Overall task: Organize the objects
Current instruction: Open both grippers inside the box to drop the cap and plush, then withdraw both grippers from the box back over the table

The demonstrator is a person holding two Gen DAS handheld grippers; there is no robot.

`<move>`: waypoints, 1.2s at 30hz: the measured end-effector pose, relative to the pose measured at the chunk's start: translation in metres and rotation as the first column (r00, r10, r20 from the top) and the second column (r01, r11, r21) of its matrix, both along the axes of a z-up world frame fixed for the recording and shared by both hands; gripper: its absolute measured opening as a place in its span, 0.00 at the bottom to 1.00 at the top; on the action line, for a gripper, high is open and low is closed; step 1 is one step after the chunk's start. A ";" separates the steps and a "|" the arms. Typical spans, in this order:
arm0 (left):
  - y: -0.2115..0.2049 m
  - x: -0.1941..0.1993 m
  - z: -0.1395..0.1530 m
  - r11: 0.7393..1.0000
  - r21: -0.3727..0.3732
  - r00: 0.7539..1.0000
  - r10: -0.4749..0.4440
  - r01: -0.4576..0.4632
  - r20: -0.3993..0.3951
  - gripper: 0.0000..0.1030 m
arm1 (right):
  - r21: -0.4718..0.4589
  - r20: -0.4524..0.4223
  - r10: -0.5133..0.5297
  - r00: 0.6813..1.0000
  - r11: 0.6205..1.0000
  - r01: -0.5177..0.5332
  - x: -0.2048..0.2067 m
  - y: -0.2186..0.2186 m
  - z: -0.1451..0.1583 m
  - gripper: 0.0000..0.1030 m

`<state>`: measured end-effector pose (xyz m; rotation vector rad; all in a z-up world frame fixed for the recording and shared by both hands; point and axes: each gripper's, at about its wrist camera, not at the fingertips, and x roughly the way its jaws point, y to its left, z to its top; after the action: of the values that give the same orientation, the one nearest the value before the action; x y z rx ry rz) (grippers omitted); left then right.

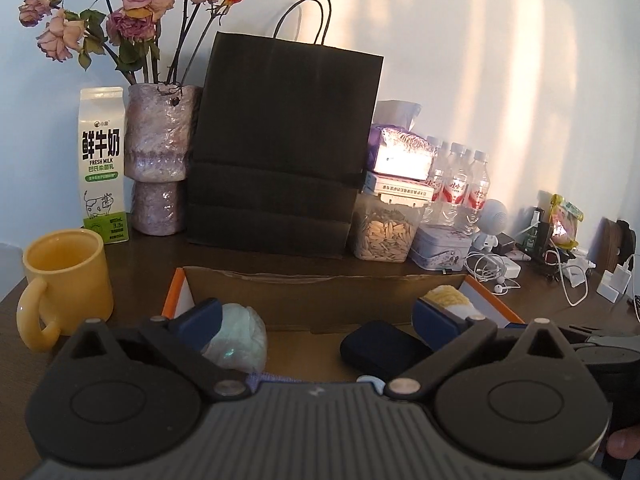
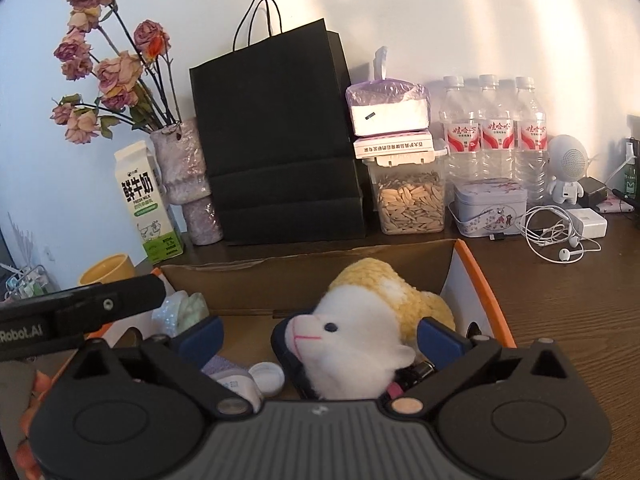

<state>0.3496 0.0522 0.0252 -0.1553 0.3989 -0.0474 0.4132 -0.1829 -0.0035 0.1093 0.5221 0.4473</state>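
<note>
An open cardboard box with an orange rim sits on the dark wooden table. In the left wrist view it holds a pale plastic-wrapped bundle, a dark blue case and the yellow top of a plush. My left gripper is open above the box, holding nothing. In the right wrist view a white and yellow plush sheep lies in the box between my right gripper's open fingers, which do not squeeze it. A small white cap lies beside it.
A yellow mug, milk carton, vase of dried roses, black paper bag, seed jar, tin, water bottles, earphones and chargers line the back of the table.
</note>
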 end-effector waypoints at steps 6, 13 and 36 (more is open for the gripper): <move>-0.001 -0.002 0.001 1.000 -0.001 1.000 -0.001 0.001 0.005 1.00 | 0.001 0.005 -0.001 1.000 1.000 0.001 -0.001 0.000 0.001 1.00; -0.001 -0.006 0.005 1.000 -0.006 1.000 0.001 -0.001 0.018 1.00 | -0.005 0.013 -0.001 1.000 1.000 0.001 -0.003 0.001 0.001 1.00; 0.005 -0.089 0.019 1.000 -0.005 0.998 0.028 -0.028 0.052 1.00 | -0.031 0.074 -0.002 0.997 0.999 0.005 -0.073 -0.019 0.021 1.00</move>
<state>0.2607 0.0569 0.0442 -0.1630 0.3451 -0.0249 0.3401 -0.2015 0.0173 0.0631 0.4563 0.4380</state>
